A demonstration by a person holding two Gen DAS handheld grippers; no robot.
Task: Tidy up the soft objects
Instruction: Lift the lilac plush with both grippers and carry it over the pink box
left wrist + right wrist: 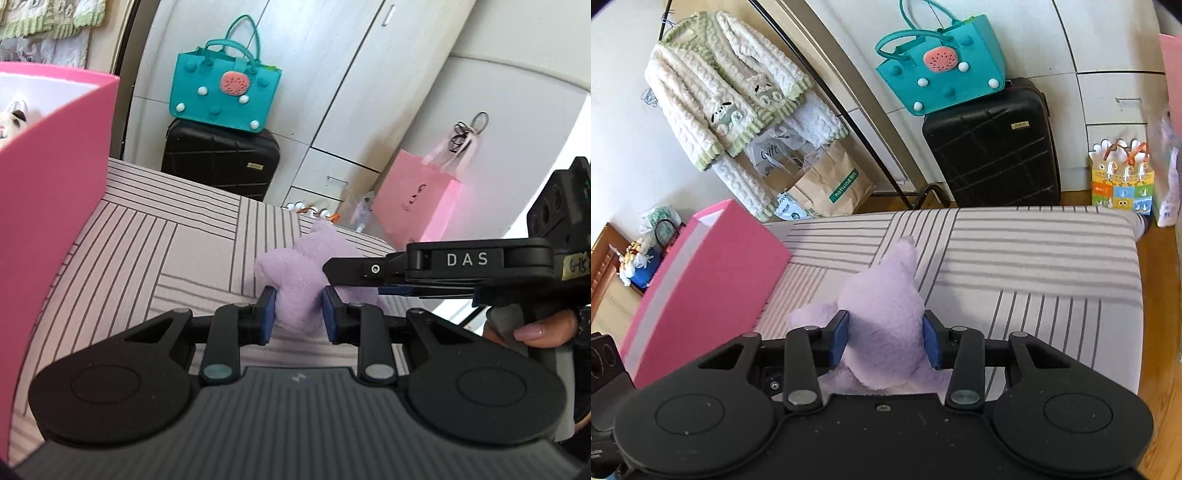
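At lower centre of both views, our left claw (298, 313) and right claw (885, 339) each grip the plush (882, 314) on the bed (1034, 266), beside the pink box (713, 280).

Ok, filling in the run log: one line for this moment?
left gripper: shut on purple plush | right gripper: shut on purple plush | pink box: beside plush on striped bed
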